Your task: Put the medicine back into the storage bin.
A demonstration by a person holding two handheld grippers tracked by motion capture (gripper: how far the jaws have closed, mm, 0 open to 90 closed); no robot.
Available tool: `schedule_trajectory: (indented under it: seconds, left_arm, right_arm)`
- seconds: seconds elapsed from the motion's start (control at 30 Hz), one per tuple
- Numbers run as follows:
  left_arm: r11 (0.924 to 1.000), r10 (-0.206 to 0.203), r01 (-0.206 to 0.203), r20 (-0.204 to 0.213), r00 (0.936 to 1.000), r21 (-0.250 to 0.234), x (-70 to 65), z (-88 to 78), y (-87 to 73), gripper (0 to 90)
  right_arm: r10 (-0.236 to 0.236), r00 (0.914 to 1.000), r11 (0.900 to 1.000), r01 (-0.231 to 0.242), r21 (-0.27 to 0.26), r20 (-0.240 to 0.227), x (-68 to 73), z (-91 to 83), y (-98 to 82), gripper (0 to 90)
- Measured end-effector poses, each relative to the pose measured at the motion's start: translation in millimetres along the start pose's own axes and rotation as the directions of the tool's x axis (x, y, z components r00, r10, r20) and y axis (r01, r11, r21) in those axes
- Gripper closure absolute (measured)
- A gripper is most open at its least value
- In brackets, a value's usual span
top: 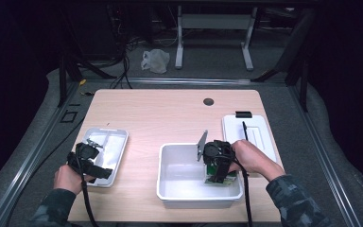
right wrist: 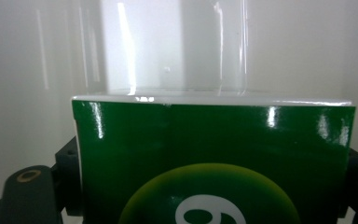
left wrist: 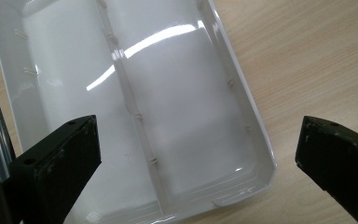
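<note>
the right gripper (top: 219, 177) points down into the white bin (top: 170, 194), which stands at the near centre of the table (top: 160, 113). its jaws are clamped on a green box (right wrist: 214, 158), one jaw at each side face. the right gripper view shows what the high view cannot: the box is glossy dark green with a white top edge and a yellow-green disc bearing a white figure, and its far edge lies close to the bin's pale inner wall. in the high view the box (top: 222, 178) shows as a small green patch low in the bin's near right corner; whether it touches the floor of the bin cannot be told.

the left gripper (top: 87, 158) hovers at the near left over the shallow white tray (top: 118, 142). the left gripper view shows its jaws spread wide with nothing between them, and a raised rib dividing the tray (left wrist: 256, 140) into two long compartments, a detail lost in the high view.

farther right, a white lid (top: 255, 130) lies flat on the table. at the far edge sits a dark round hole (top: 208, 101).
</note>
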State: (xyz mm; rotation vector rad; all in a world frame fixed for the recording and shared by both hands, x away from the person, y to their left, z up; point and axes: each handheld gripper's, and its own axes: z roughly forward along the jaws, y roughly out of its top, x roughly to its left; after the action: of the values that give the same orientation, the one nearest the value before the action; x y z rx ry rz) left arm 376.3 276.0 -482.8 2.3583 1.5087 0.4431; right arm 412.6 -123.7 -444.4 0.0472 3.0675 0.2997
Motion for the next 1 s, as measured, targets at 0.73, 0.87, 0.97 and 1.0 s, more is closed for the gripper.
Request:
schedule_trajectory:
  seconds: [0.73,0.87,0.97,1.0]
  left_arm:
    - [1.0000,0.005,-0.005,-0.008,1.0000,-0.001,-1.5,-0.2,0.3,0.0]
    - [1.0000,0.009,-0.009,-0.006,0.9999,-0.001,-1.7,-0.1,0.5,0.0]
    - [0.9999,0.012,-0.012,-0.004,0.9999,0.001,-2.3,-0.2,0.7,0.0]
    - [0.9999,0.015,-0.015,-0.004,0.9999,0.001,-2.3,-0.2,0.8,0.0]
  right_arm:
    - [-0.043,0.9990,0.996,0.044,0.079,-0.006,5.9,27.5,2.1,15.2]
    - [-0.048,0.9988,0.995,0.048,0.088,-0.001,5.5,28.8,2.9,14.9]
    - [-0.048,0.9988,0.994,0.048,0.101,-0.001,5.0,30.7,3.3,14.8]
    - [-0.042,0.9991,0.993,0.042,0.106,-0.001,5.7,32.2,3.5,14.8]
